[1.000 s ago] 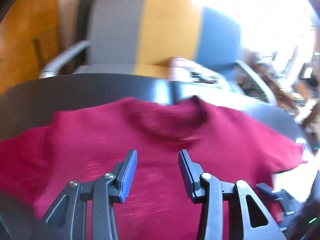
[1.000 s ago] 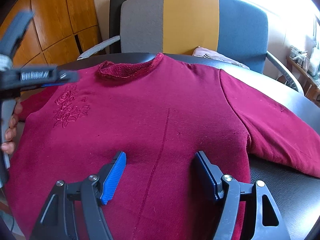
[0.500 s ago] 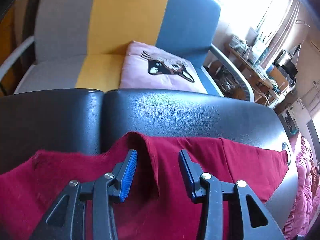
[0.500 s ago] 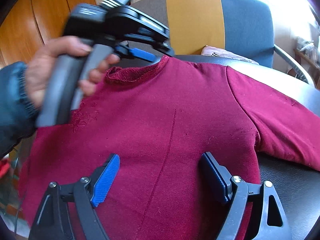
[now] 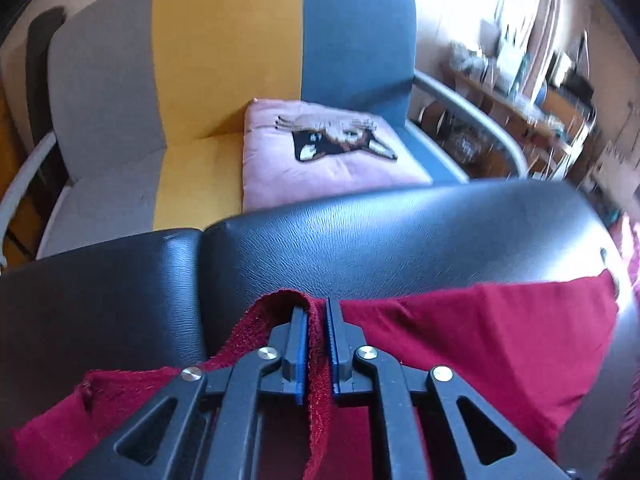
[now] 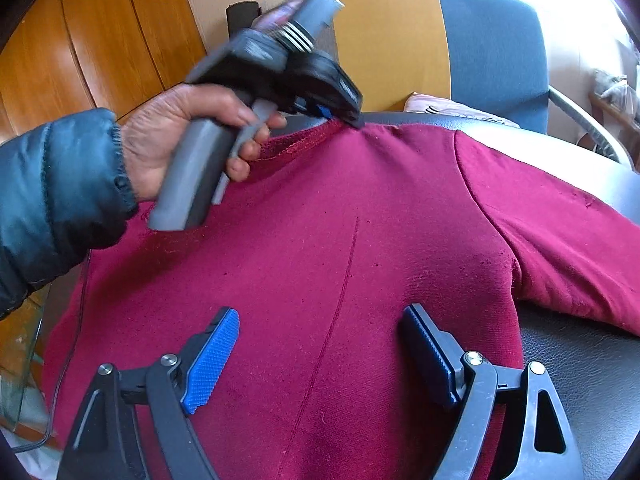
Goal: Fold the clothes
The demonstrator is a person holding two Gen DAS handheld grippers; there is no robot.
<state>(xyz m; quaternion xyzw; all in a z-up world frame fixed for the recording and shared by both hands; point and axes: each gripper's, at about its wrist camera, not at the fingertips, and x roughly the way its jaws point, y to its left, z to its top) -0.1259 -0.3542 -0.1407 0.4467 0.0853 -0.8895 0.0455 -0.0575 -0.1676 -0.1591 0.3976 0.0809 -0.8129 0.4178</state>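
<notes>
— Two pads of your left gripper (image 5: pixel 318 346) are closing on the ribbed collar (image 5: pixel 320 392) of the red sweater (image 6: pixel 340 260); a moment ago they stood apart above the chest. What about the other one?

— Your right gripper (image 6: pixel 320 360) has its jaws wide apart, nothing between them, above the lower body of the sweater.

— What does that mean for the folding?

— I judge the neck is now secured, so a first fold can begin; no fold is made yet.

— And the cloth?

— It is a soft knit, a little fuzzy, with a thin seam down the middle. It lies flat on the black table (image 5: pixel 400 240), which looks like grained leather. One sleeve (image 6: pixel 560 248) spreads sideways.
</notes>
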